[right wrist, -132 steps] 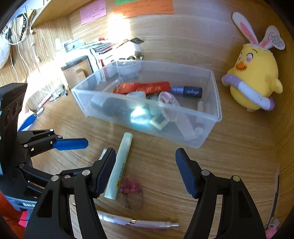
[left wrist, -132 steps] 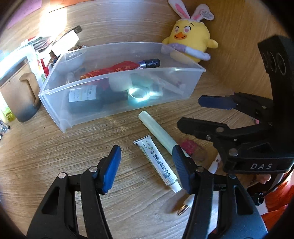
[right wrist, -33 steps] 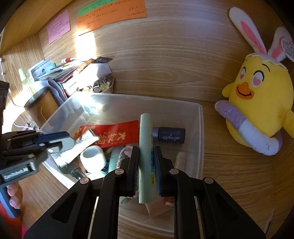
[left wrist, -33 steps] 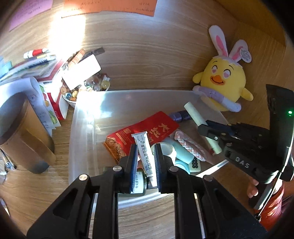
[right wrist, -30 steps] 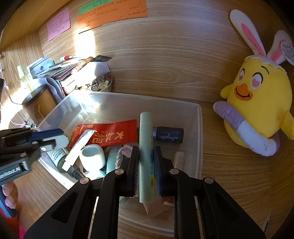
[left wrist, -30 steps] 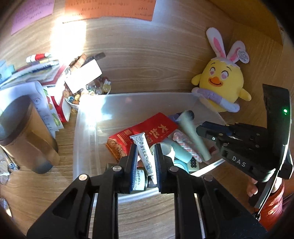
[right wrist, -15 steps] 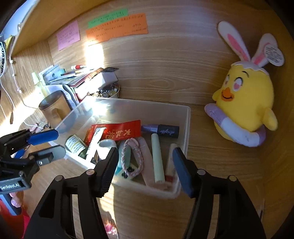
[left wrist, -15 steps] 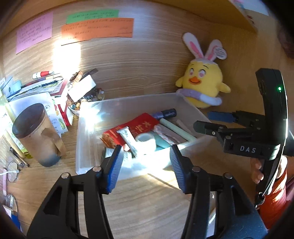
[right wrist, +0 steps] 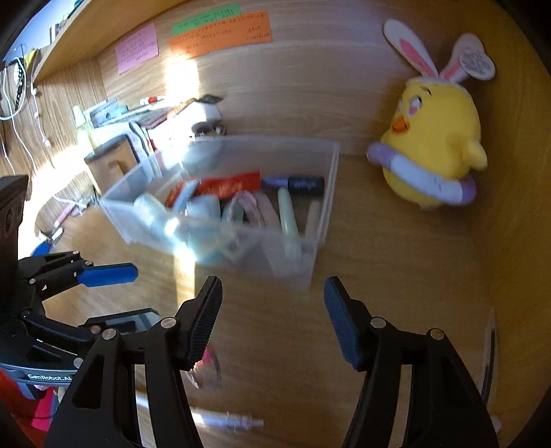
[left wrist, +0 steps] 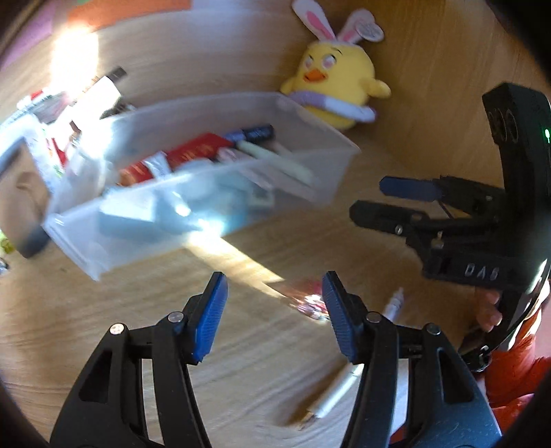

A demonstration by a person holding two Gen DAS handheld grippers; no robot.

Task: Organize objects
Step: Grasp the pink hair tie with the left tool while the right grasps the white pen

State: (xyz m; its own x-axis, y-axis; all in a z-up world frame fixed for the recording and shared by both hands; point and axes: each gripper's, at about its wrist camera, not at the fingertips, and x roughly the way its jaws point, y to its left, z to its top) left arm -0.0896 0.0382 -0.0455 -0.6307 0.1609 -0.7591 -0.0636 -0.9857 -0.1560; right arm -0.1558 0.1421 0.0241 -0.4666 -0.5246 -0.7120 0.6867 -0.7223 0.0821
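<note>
A clear plastic bin (left wrist: 310, 151) (right wrist: 323, 193) stands on the wooden desk and holds a red packet (left wrist: 196, 151), a white tube (left wrist: 156, 165), a pale green stick (right wrist: 287, 215) and a dark marker (right wrist: 303, 184). My left gripper (left wrist: 273, 310) is open and empty, low over the desk in front of the bin. A pink hair tie (left wrist: 310, 303) (right wrist: 206, 365) lies on the desk just ahead of it, and a white pen (left wrist: 339, 393) (right wrist: 224, 420) lies nearer. My right gripper (right wrist: 272, 317) is open and empty, in front of the bin's right end.
A yellow plush chick with rabbit ears (left wrist: 334, 79) (right wrist: 434, 151) sits by the back wall, right of the bin. A brown mug (right wrist: 110, 162) and a pile of papers and small items (right wrist: 155, 113) stand left of the bin. Sticky notes (right wrist: 220, 31) hang on the wall.
Both grippers dropped their items into the bin, opened, and have pulled back and down toward the desk in front of it. The tube and green stick now lie in the bin.
</note>
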